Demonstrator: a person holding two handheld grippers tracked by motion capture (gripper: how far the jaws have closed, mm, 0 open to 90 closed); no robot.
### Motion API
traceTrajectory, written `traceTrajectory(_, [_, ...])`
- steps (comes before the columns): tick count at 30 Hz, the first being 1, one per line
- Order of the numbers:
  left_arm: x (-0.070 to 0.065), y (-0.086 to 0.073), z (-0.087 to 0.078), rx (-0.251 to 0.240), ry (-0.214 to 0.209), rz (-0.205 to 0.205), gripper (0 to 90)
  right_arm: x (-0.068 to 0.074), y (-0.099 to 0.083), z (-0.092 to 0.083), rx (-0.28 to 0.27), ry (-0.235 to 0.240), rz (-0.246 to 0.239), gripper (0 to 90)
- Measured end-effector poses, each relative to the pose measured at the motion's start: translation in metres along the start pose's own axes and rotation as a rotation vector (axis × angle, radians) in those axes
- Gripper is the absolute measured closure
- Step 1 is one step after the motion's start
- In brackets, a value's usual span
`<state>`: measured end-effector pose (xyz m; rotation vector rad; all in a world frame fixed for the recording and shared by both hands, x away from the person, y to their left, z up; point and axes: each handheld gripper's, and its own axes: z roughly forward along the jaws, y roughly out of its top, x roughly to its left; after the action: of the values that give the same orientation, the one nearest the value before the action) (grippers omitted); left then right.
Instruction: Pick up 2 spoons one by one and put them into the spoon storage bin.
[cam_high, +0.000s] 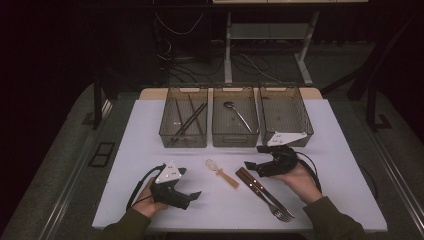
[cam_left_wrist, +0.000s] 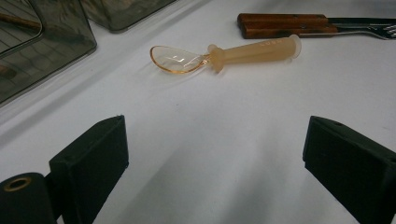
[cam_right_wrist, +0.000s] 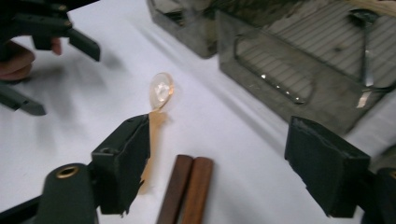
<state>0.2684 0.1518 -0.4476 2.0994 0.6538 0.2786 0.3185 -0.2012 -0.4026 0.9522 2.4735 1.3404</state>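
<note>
Spoon (cam_high: 238, 114) alone in middle bin (cam_high: 235, 139)

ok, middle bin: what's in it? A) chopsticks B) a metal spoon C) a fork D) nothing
B: in the high view a metal spoon lies in the middle bin; the dark sticks are in the left bin.
</note>
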Motion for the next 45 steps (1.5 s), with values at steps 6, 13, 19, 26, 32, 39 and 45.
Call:
traceTrajectory(6, [-0.001,0.0,0.0,0.001,0.001,0.001,5.9,0.013,-0.007,0.004,0.018,0.014,-0.003,24.4])
traceTrajectory(13, [-0.001,0.0,0.0,-0.003,-0.001,0.007,5.9,0.027,-0.008,0.012,0.045,0.046,-0.025,33.3])
traceTrajectory(19, [-0.002,0.001,0.0,0.0,-0.006,0.012,5.9,0.038,-0.009,0.025,0.095,0.079,-0.043,39.7])
traceTrajectory(26, [-0.002,0.001,0.0,0.0,-0.007,0.015,5.9,0.046,-0.01,0.039,0.141,0.098,-0.061,50.4])
traceTrajectory(32, [-0.002,0.001,0.001,0.0,-0.008,0.012,5.9,0.049,-0.011,0.05,0.172,0.081,-0.075,55.7])
traceTrajectory(39, [-0.002,0.001,0.001,0.0,-0.01,0.014,5.9,0.051,-0.015,0.059,0.224,0.069,-0.083,58.7])
traceTrajectory(45, [-0.002,0.0,0.001,0.001,-0.01,0.013,5.9,0.055,-0.018,0.061,0.237,0.045,-0.105,63.0])
